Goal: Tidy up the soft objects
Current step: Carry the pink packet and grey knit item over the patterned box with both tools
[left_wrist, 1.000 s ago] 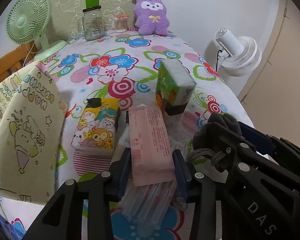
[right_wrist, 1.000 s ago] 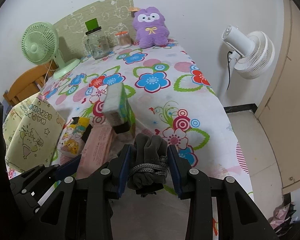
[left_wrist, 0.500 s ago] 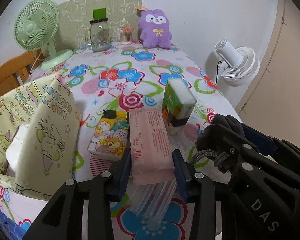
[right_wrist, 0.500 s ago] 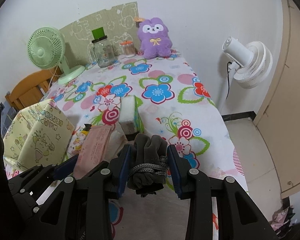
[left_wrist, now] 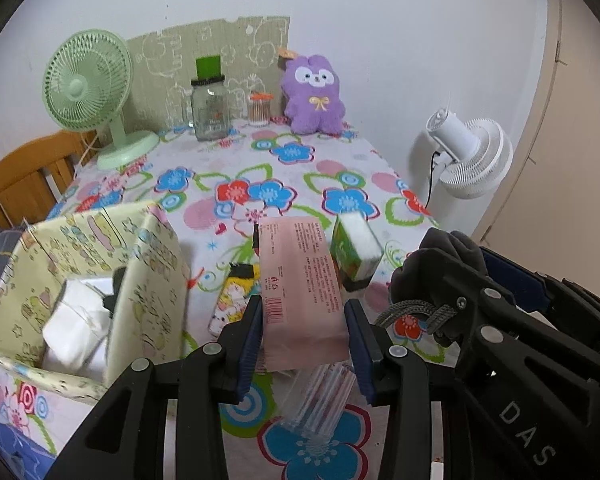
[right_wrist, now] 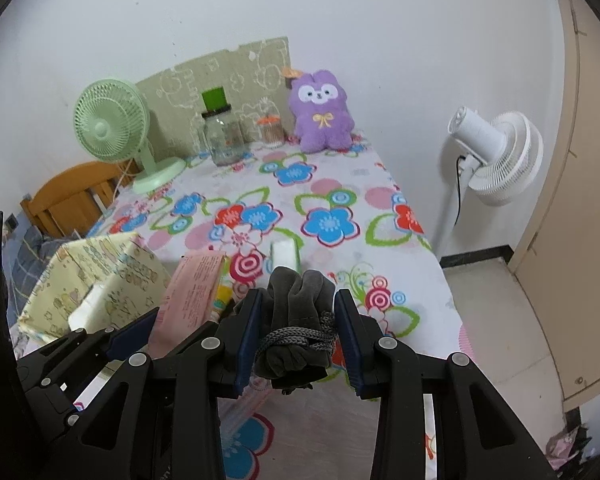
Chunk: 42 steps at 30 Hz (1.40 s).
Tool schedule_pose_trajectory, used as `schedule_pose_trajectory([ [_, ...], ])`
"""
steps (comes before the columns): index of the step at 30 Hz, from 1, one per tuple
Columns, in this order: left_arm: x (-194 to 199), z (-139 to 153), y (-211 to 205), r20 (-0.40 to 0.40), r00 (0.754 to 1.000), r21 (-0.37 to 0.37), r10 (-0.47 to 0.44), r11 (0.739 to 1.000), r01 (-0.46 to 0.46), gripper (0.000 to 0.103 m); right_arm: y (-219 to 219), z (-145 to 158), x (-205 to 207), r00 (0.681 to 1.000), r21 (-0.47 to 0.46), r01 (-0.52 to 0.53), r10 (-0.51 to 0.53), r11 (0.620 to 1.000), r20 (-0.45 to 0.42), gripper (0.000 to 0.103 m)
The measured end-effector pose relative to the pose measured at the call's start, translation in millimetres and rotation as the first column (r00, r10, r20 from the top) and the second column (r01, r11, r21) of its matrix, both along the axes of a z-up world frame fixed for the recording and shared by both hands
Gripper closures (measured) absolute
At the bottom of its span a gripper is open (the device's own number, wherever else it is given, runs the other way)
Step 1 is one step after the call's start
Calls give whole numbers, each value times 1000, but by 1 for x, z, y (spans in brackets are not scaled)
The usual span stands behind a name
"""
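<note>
Pink pack (left_wrist: 300, 280): pinched at its near end by the left claw (left_wrist: 304, 340) and held above the worktop (left_wrist: 340, 168), where a second ago it was lower among the other packs; it is judged to be bound for the box.
Grey bundle (right_wrist: 300, 320): a cord-tied cloth roll, gripped between the pads of the right claw (right_wrist: 298, 336), also lifted higher than before.
Left behind: a cartoon pack (left_wrist: 232, 300) and a green pack (left_wrist: 354, 252) are seen on the worktop, beside a clear wrapper (left_wrist: 320, 404).
Box (left_wrist: 148, 280): open-topped, patterned, at the left edge; more of its inside is now shown.
Box contents: a white tied bundle (left_wrist: 76, 320) and something dark, not made out.
</note>
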<state>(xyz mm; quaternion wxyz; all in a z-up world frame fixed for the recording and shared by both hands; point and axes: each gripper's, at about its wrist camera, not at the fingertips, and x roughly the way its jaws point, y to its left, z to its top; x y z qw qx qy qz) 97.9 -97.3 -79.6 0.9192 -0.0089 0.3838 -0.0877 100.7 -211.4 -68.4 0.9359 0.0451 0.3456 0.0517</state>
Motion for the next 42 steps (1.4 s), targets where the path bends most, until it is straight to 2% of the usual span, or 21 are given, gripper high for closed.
schedule_pose_trajectory([
  [20, -22, 48, 25, 101, 994, 7, 31, 999, -31, 62, 25, 51, -22, 992, -6, -29, 29, 1000, 121, 62],
  [30, -25, 61, 44, 138, 990, 25, 39, 999, -43, 62, 47, 62, -24, 988, 2, -49, 48, 999, 149, 62],
  [42, -24, 63, 73, 140, 987, 26, 73, 997, -78, 62, 79, 65, -18, 984, -13, -89, 90, 996, 154, 62],
])
